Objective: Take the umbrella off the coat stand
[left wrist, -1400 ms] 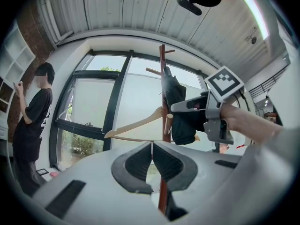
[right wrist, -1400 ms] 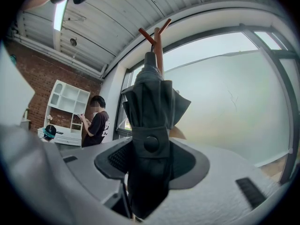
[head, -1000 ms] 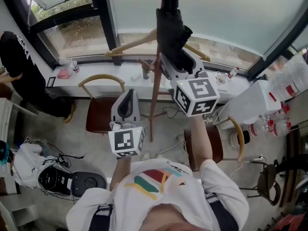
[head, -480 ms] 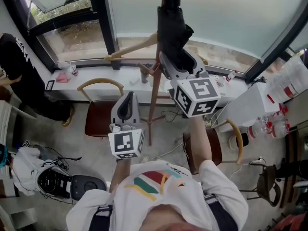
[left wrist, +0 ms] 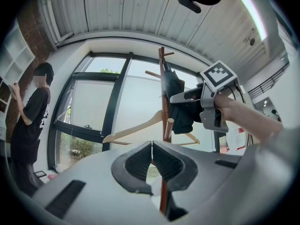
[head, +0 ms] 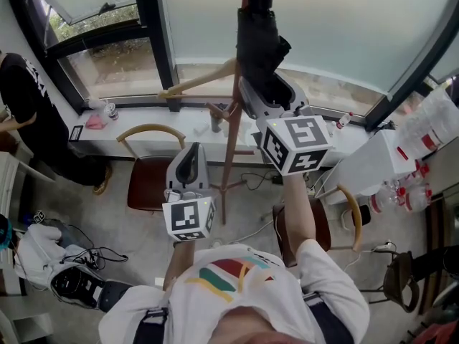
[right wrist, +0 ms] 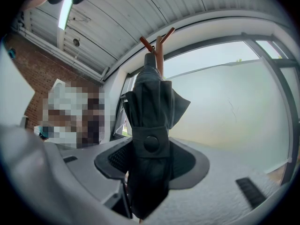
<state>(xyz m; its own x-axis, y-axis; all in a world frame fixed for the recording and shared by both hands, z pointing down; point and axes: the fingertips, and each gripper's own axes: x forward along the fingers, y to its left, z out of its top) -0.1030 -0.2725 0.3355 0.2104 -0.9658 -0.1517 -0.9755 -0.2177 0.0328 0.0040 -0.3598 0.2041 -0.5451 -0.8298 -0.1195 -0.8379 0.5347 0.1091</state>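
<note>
A folded black umbrella [head: 259, 43] hangs upright against the wooden coat stand [head: 231, 145] in front of the window. My right gripper [head: 268, 93] is shut on the umbrella's lower part. In the right gripper view the umbrella [right wrist: 150, 125], with its strap and snap button, fills the space between the pads [right wrist: 115, 159], and the stand's pegs [right wrist: 157, 42] show above its top end. My left gripper [head: 188, 162] hovers lower and to the left of the stand, shut on nothing. From the left gripper view I see the stand [left wrist: 162, 95], the umbrella [left wrist: 180, 109] and the right gripper [left wrist: 194, 97] gripping it.
A wooden clothes hanger [head: 204, 81] hangs on the stand. Two chairs [head: 147, 174] [head: 344, 217] flank its base. A person in black [head: 29, 99] stands at the left. Bottles sit on a white table [head: 373, 156] to the right, and a bag [head: 72, 282] lies on the floor.
My right gripper has risen slightly with the umbrella in its grip. The left gripper has kept its place.
</note>
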